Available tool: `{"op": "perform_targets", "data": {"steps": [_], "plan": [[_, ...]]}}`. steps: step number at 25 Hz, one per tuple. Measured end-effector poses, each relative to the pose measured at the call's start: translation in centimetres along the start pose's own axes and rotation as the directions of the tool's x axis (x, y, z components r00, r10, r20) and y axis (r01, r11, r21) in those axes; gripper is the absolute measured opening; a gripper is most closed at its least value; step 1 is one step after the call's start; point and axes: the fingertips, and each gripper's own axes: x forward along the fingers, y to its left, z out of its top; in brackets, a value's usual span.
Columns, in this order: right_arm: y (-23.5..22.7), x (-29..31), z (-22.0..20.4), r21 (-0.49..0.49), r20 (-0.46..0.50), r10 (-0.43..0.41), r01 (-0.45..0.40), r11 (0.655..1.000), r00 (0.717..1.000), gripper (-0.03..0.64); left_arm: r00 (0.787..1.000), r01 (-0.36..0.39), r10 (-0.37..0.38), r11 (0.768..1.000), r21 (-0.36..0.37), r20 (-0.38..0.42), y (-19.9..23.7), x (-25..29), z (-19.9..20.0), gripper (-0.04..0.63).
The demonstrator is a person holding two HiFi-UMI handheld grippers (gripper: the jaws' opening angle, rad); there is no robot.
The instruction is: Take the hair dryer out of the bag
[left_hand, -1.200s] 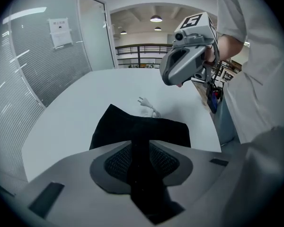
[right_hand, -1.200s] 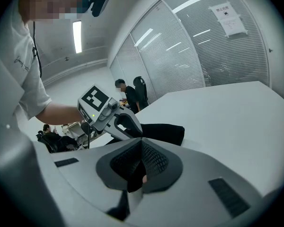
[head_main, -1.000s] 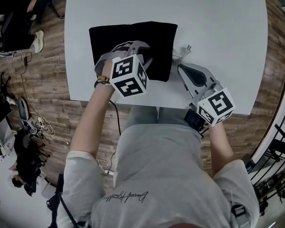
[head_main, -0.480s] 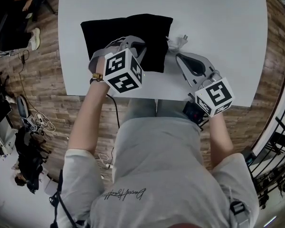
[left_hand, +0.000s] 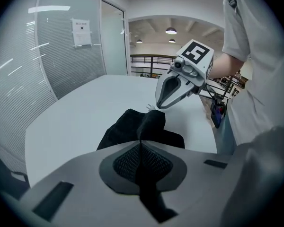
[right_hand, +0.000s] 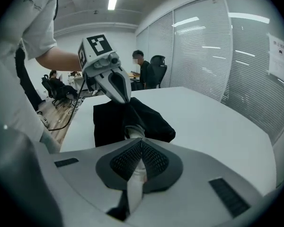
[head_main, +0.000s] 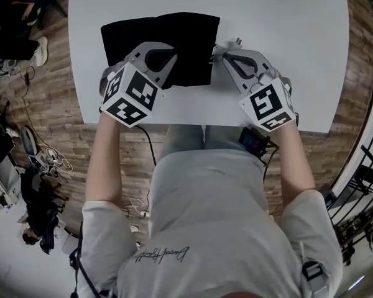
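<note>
Shifted since a second ago, the right gripper [head_main: 222, 54] is seen in the head view at the black bag's [head_main: 174, 33] right edge, beside the plug [head_main: 237, 42], on the white table [head_main: 286, 17]; the left gripper [head_main: 158, 49] is set on the bag's near part. In the left gripper view, jaws just closed are pressed on bag fabric. In the right gripper view, a pale cord [right_hand: 132, 130] leaving the bag is pinched; the hair dryer's body is hidden.

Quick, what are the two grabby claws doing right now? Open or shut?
Left gripper: jaws have just been closing, now pinching the black bag.
Right gripper: shut on a pale cord that runs into the bag.
</note>
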Motion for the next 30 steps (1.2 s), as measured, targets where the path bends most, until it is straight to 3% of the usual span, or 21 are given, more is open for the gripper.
{"op": "perform_targets", "data": {"steps": [6, 8, 15, 20, 26, 30], "plan": [[0.8, 2.9, 0.1, -0.126, -0.096, 0.052, -0.064, 0.99, 0.994, 0.023, 0.999, -0.03, 0.031, 0.999, -0.045, 0.027, 0.7, -0.9, -0.6, 0.017], [1.1, 3.0, 0.3, -0.148, -0.142, 0.084, -0.105, 0.983, 0.986, 0.129, 0.999, -0.038, 0.039, 0.998, -0.047, 0.03, 0.8, -1.5, -0.1, 0.017], [1.6, 5.3, -0.1, -0.211, -0.247, 0.152, -0.207, 0.955, 0.957, 0.19, 0.999, -0.04, 0.041, 0.998, -0.042, 0.035, 0.7, -1.5, 0.0, 0.017], [2.1, 6.1, -0.5, -0.292, -0.325, 0.192, -0.292, 0.911, 0.926, 0.229, 0.999, -0.035, 0.035, 0.999, -0.023, 0.027, 0.3, -1.7, -0.1, 0.017], [1.6, 6.5, -1.1, -0.343, -0.399, 0.231, -0.379, 0.86, 0.887, 0.232, 1.0, -0.017, 0.017, 1.0, -0.012, 0.022, 0.1, -2.0, -0.3, 0.017], [1.5, 6.3, -0.9, -0.306, -0.378, 0.261, -0.386, 0.87, 0.888, 0.23, 1.0, -0.001, 0.001, 1.0, -0.007, 0.025, -0.2, -2.2, -0.2, 0.017]]}}
